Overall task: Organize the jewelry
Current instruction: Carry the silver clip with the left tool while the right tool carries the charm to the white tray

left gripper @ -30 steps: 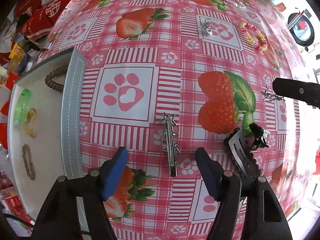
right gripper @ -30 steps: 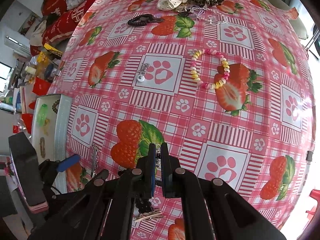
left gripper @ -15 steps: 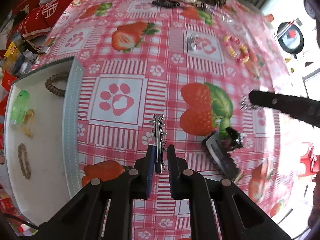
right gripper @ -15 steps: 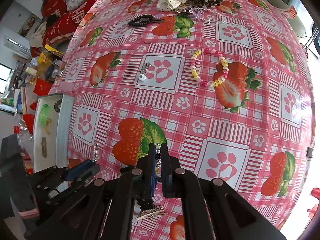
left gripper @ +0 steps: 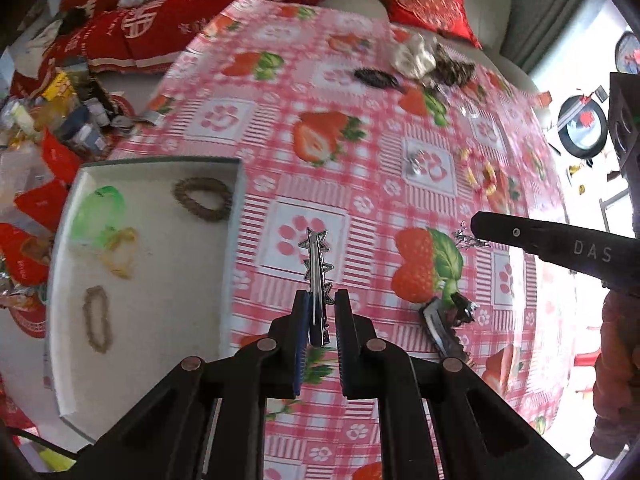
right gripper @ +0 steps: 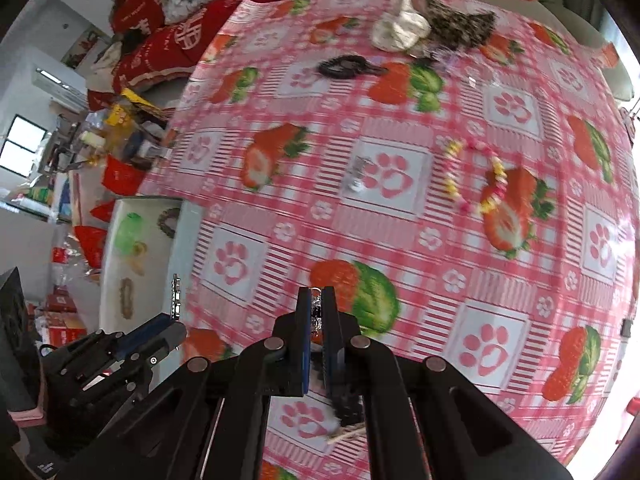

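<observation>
A pink checked cloth printed with strawberries and paw prints covers the tabletop (left gripper: 360, 208); red cushions (left gripper: 428, 4) and clutter ring it. A white tray (left gripper: 168, 280) at its left edge holds a brown hair tie (left gripper: 203, 199). The left gripper (left gripper: 320, 316) has its fingers closed on a silver star hair clip (left gripper: 316, 264), which juts forward from between them, lifted clear of the cloth beside the tray. The right gripper (right gripper: 317, 316) is pinched tight on a small sparkly ornament (right gripper: 316, 312). A beaded bracelet (right gripper: 476, 178) lies well beyond both.
</observation>
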`<state>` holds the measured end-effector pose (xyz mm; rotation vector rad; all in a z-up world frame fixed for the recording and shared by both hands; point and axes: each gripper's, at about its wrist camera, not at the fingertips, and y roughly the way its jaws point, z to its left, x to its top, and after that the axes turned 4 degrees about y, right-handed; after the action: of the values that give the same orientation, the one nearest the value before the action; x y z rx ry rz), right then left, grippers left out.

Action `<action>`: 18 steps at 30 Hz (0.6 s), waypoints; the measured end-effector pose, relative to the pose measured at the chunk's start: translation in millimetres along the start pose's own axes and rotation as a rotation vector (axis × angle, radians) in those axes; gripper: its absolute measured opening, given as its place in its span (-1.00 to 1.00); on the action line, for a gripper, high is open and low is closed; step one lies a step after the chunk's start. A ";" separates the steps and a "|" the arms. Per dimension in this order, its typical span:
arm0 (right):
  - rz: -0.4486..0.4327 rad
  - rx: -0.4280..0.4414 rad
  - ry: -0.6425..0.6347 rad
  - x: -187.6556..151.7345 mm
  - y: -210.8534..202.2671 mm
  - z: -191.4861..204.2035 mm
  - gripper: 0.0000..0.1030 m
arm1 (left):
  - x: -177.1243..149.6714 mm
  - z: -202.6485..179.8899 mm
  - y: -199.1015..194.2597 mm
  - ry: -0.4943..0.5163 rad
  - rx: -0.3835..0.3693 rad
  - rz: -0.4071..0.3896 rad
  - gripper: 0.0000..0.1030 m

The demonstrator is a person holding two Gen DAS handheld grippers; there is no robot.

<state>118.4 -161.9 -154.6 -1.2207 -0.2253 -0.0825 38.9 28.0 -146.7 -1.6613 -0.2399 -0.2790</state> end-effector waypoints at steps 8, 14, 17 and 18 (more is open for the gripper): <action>0.017 0.061 -0.103 8.7 11.2 63.9 -0.91 | -17.5 56.7 -22.2 -0.104 0.064 -0.031 -0.64; 0.046 0.106 -0.194 12.8 33.0 122.2 -0.91 | -39.5 107.1 -29.7 -0.191 0.123 -0.026 -0.64; 0.064 0.129 -0.230 14.3 45.3 147.6 -0.91 | -53.1 131.8 -30.1 -0.242 0.151 -0.019 -0.64; 0.070 0.135 -0.245 14.9 50.3 157.1 -0.91 | -58.8 141.6 -29.4 -0.260 0.163 -0.015 -0.64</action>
<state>122.2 3.5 -146.9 -1.1018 -0.3950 0.1416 -20.3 172.3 -152.1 -1.5325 -0.4585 -0.0510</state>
